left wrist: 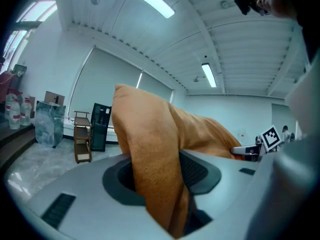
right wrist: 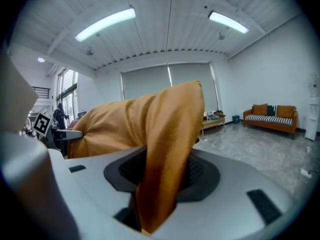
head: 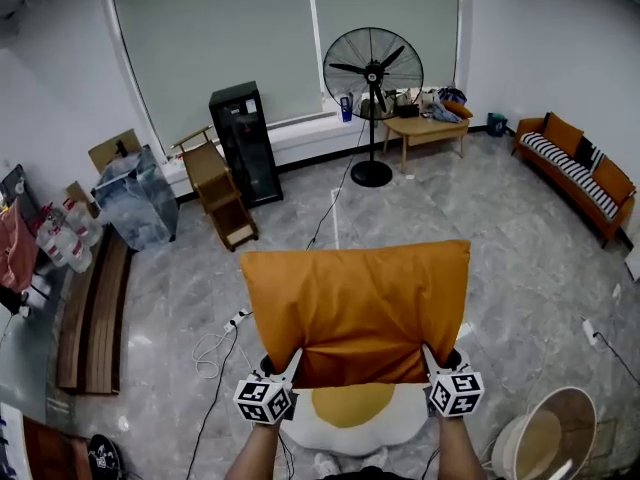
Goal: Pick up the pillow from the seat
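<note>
Clamping near corners of the orange pillow (head: 355,308) in left gripper (head: 297,356) and right gripper (head: 428,353), over the egg-shaped seat (head: 352,430).

Looking like an office lounge, showing drawn roller blinds (head: 220,38), ceiling strip lights (right wrist: 105,24), a pedestal fan (head: 372,68), an orange sofa (head: 580,173), a black cabinet (head: 241,146), grey floor tiles (head: 480,218).
</note>
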The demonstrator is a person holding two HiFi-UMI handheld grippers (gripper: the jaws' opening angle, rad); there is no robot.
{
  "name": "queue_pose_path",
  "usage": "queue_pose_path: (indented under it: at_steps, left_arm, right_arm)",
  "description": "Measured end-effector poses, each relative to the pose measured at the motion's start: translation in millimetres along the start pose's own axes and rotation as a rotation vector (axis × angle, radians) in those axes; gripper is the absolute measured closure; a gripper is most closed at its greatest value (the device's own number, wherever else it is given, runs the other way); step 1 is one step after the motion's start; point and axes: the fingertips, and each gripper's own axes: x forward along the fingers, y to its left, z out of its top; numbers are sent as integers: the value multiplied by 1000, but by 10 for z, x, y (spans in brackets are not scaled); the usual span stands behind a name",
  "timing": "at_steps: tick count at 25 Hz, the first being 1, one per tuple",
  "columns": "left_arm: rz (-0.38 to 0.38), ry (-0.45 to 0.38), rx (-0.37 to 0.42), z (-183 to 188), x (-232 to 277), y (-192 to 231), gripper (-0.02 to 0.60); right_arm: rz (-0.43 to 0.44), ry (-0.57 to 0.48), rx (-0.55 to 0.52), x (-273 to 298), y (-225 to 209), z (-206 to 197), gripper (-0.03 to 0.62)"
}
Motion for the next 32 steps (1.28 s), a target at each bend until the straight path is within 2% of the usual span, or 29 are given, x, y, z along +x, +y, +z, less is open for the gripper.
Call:
queue_pose_path:
  at_steps: [8, 13, 32]
  left_arm:
    - [-46, -152, 33, 676, -178, -157, 377]
    - [-61, -191, 53, 976, -326, -222, 377]
    - [-54, -207, 43, 1033, -421, -312, 370]
  right_arm:
    - [-18, -185, -72, -267, 193, 811, 421]
    - [-21, -232, -95, -379, 325, 1086, 433]
    - [-20, -245, -109, -439, 357, 1139, 434]
